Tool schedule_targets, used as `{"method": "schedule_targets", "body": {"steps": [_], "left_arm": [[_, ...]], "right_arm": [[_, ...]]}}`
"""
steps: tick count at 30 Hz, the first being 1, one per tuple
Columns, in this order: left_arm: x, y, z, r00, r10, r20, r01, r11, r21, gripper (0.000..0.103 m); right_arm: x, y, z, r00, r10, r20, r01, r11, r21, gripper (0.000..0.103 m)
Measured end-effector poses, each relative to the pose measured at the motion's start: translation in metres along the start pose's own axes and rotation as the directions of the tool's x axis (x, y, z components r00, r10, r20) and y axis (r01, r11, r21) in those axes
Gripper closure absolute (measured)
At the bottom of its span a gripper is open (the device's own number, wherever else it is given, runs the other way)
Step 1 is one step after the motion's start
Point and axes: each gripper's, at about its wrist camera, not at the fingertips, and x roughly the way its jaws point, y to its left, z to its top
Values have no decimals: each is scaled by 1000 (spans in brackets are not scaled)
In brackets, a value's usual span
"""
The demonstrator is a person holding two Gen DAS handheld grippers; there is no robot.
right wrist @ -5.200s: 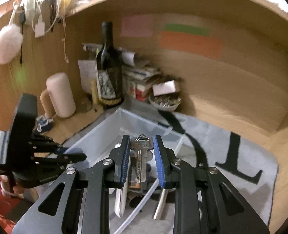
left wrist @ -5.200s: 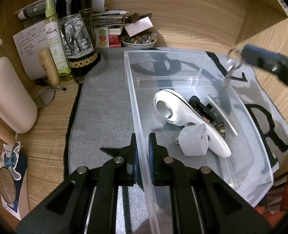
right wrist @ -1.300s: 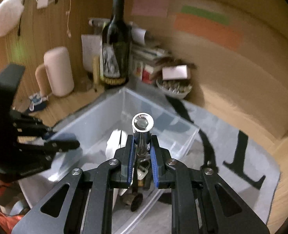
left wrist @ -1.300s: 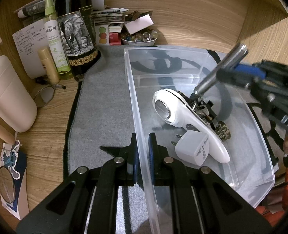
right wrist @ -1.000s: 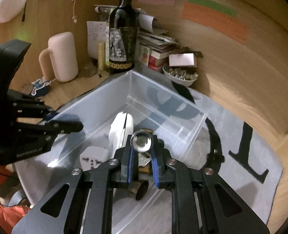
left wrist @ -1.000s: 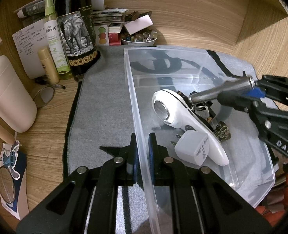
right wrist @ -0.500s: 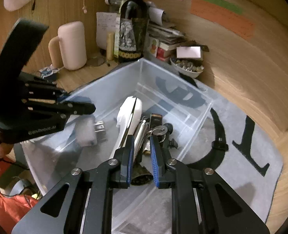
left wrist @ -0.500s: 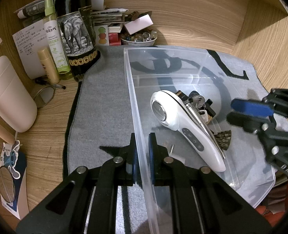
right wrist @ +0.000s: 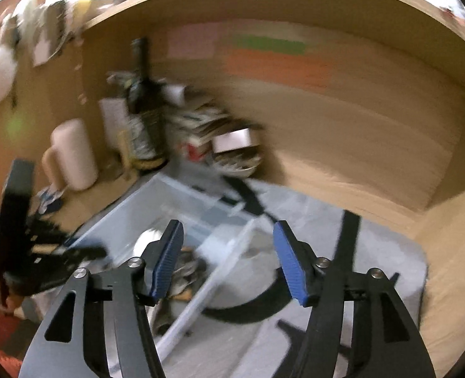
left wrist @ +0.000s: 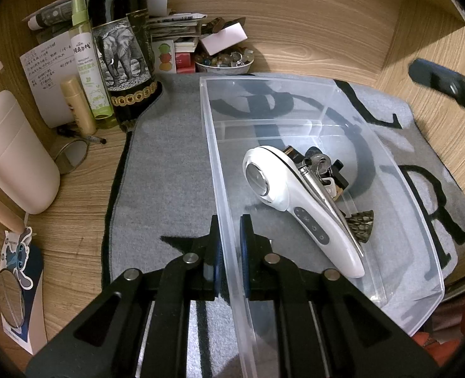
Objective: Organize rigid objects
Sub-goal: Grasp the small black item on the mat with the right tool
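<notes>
Since the view five seconds back, the clear plastic bin (left wrist: 342, 116) has kept its place on the grey mat (left wrist: 169, 163), while the metal tube (left wrist: 323, 195) that the right tongs (right wrist: 229, 264) carried now lies inside it against the white handheld device (left wrist: 295, 201), beside the keys (left wrist: 320, 163). The white plug adapter seen then is hidden now. Those right tongs have just been opening; they stand spread with nothing between them, up and away from the bin, their view smeared by motion. The left tongs (left wrist: 229, 249) are pressed together, pinching the bin's near wall.

Biggest risk, as I judge it: the bin is light and gripped by one thin wall only, so a tug from the left could tilt or drag it, sliding the heap toward the low corner. Next, the tall wine bottle (left wrist: 122, 47) and spray bottle (left wrist: 87, 63) stand just off the mat's far left corner; a wide sweep there could topple them. The small bowl of trinkets (left wrist: 226, 63) sits just behind the bin's far rim, and wooden walls close the back and right.

Open room lies on the mat left of the bin and inside its far half.
</notes>
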Motion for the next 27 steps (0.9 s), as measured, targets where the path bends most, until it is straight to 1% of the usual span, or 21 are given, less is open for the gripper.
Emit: {"method": "schedule_targets", "body": {"steps": [4,8,11,14,16,17,18,21,22,23,24,25,27], "left_arm": [[0,0,0,1000,0,-2,0,1000,1,93],[0,1,-1,1000,0,-4,0,1000,2,93],[0,1,-1,1000,0,-4,0,1000,2,93],[0,1,-1,1000,0,-4,0,1000,2,93],[0,0,-1,1000,0,-4,0,1000,3,93],[0,0,-1,1000,1,-5,0,1000,3,93],[0,0,-1,1000,1,-6,-1,1000,4,93],[0,0,-2,1000,1,-6,-1,1000,4,93],[0,0,-1,1000,1,-6,-1,1000,3,93],[0,0,-1,1000,1,-5,-1,1000,4,93],[0,0,-2,1000,0,-5,0,1000,2,93],[0,0,-1,1000,1,-6,-1,1000,3,93],[0,0,-2,1000,1,-6,-1,1000,5,93]], "right_arm": [[18,-31,4,998,-50,-24,51,997,63,47],[62,-57,-7,987,-94,-131,106,990,90,47],[92,-69,-21,973,-91,-214,117,987,111,47],[123,-78,-42,945,-80,-316,123,985,119,47],[135,-82,-52,933,-65,-355,117,985,128,47],[139,-83,-58,930,-50,-365,106,985,136,47],[140,-84,-59,933,-35,-359,94,984,149,47],[139,-83,-60,935,-43,-352,97,986,137,48],[139,-83,-61,936,-44,-349,97,986,135,55],[138,-81,-61,937,-39,-347,90,987,133,57],[136,-80,-61,939,-35,-343,84,988,129,65],[135,-80,-62,940,-35,-341,82,989,124,70],[133,-78,-61,937,-38,-346,82,990,112,70]]}}
